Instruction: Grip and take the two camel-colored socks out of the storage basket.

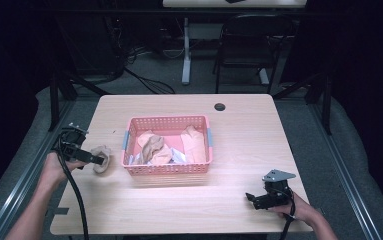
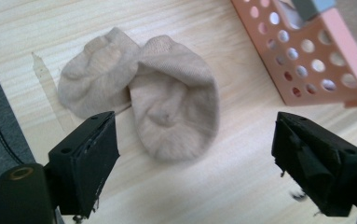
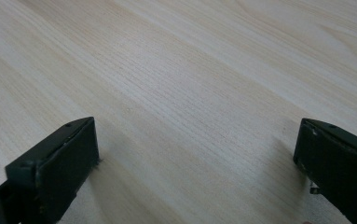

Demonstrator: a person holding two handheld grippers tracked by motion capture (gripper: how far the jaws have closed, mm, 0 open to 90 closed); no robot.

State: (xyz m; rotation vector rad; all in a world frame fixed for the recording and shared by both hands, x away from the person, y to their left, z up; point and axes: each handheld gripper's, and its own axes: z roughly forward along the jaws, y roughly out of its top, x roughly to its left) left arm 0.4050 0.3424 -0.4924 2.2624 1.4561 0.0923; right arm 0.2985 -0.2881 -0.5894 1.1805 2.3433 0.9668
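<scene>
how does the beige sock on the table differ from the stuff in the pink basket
The beige fabric sock lies alone on the bare wooden table, beside the pink perforated plastic basket; the basket's clothes are heaped together. The sock lies just ahead of the open left gripper; the clothes lie farther off. Both are soft, pale fabric.

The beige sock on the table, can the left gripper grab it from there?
Probably yes. The left gripper is open just in front of the beige sock, with nothing between them; the pink basket sits off to the side.
</scene>
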